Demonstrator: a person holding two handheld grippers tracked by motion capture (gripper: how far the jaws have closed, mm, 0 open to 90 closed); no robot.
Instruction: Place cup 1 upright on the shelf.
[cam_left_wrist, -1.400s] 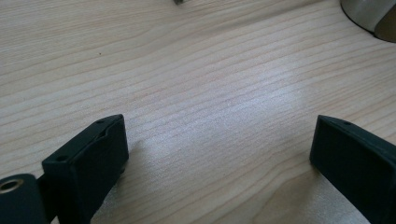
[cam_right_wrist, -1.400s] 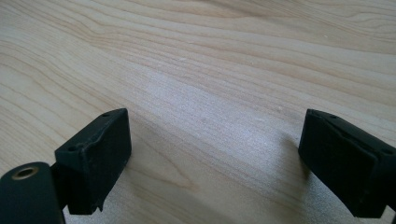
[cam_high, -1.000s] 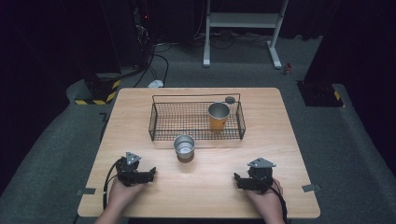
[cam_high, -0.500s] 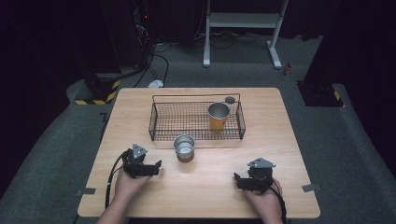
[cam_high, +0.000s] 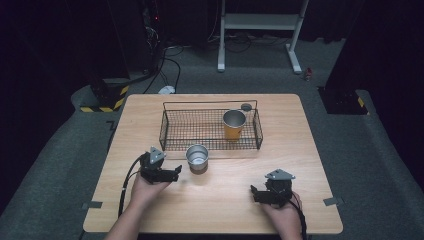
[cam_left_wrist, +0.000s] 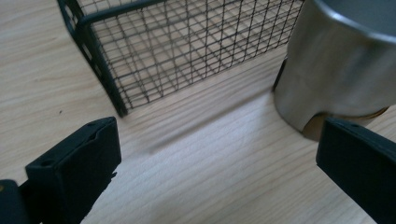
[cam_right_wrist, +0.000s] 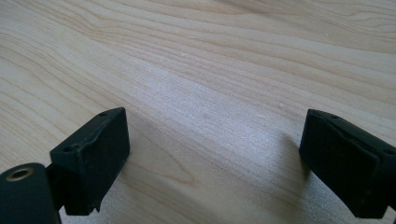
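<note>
Left gripper (cam_high: 176, 171) sat jaws apart, just left of small silver metal cup (cam_high: 197, 157); right gripper (cam_high: 254, 194) also spread, empty. Best to centre cup btwn jaws before closing, clear of black wire basket (cam_high: 210, 145)

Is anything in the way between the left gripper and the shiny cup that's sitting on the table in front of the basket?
Nothing visible is. The left gripper points at the steel cup with its jaws open, and between them lies bare wooden table. The wire basket stands behind and to the side, out of that path.
</note>
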